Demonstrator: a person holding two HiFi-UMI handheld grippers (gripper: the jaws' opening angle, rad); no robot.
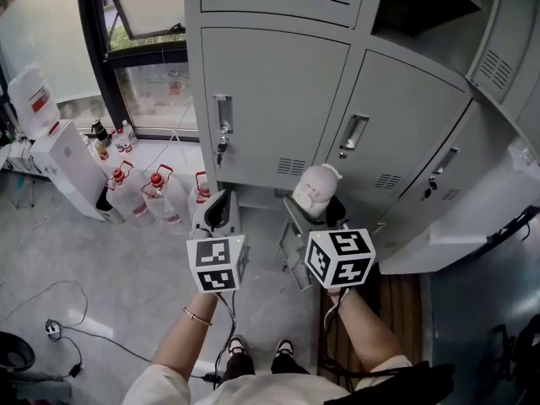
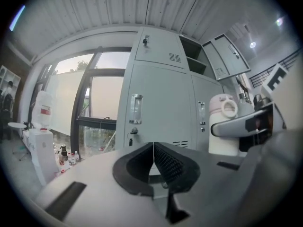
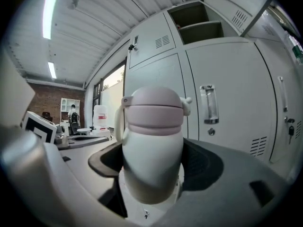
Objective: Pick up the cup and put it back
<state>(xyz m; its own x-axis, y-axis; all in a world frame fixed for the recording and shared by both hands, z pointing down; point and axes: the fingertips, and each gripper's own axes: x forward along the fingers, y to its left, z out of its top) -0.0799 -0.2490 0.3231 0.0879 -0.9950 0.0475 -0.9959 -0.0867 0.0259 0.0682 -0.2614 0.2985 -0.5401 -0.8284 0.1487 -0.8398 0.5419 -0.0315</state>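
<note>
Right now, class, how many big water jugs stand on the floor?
3: left jug beside the dispenser, middle jug, right jug by the lockers; more may be hidden.

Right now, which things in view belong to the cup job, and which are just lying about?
Job: cup, held in the right gripper.
Lying about: water jugs, water dispenser, closed lockers; left gripper, shut and empty.
</note>
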